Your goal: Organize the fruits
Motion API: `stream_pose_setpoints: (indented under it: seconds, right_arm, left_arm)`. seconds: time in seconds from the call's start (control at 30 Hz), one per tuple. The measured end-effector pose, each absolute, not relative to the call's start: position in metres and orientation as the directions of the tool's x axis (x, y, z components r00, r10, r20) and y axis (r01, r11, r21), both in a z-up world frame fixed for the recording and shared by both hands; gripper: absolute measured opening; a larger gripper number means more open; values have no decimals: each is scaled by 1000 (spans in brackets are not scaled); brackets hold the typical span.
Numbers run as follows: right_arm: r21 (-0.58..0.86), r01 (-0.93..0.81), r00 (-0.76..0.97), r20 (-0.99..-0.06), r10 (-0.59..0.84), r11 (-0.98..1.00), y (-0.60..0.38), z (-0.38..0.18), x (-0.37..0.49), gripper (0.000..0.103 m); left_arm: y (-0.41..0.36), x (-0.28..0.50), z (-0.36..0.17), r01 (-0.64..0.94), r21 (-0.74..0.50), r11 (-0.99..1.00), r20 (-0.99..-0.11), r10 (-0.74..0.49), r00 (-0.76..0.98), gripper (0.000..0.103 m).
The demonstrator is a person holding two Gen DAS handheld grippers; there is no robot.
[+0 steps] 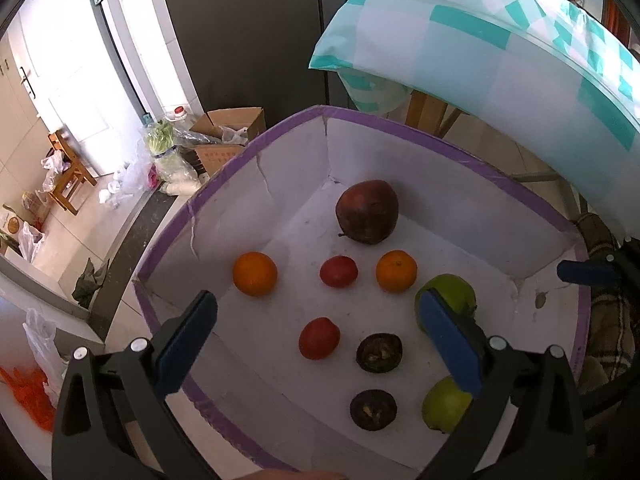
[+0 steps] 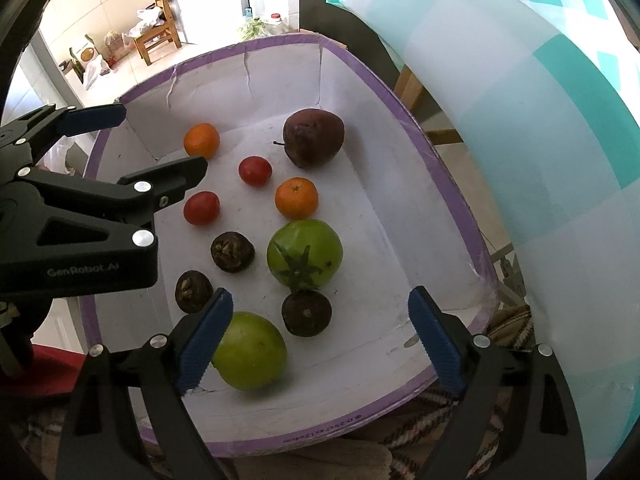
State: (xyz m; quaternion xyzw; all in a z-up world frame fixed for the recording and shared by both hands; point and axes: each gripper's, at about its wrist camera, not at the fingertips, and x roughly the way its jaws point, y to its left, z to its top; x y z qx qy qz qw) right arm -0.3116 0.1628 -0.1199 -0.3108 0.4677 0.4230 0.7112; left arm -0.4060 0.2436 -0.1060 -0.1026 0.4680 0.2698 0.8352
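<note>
green tomato [image 1: 456, 292] half hidden, third dark fruit [image 2: 306, 312] unidentifiable

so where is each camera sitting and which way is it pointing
Left wrist: on the left tool, above the box's left side, looking down into it past its own open blue fingers; the right tool's fingertip shows at the right edge.
Right wrist: on the right tool, above the box's near edge, looking down and forward over the fruit; the left tool reaches in from the left.
Shared: the box, dark apple, both oranges, checkered cloth.
</note>
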Motion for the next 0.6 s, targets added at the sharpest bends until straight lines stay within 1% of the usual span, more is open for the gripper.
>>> stream_pose_setpoints:
  seconds: [0.6]
  right_arm:
    - [-49, -894, 199, -934, 296, 445, 163, -125, -311, 87]
  left_arm:
    - [242, -403, -112, -552, 66, 831, -848, 339, 408, 101]
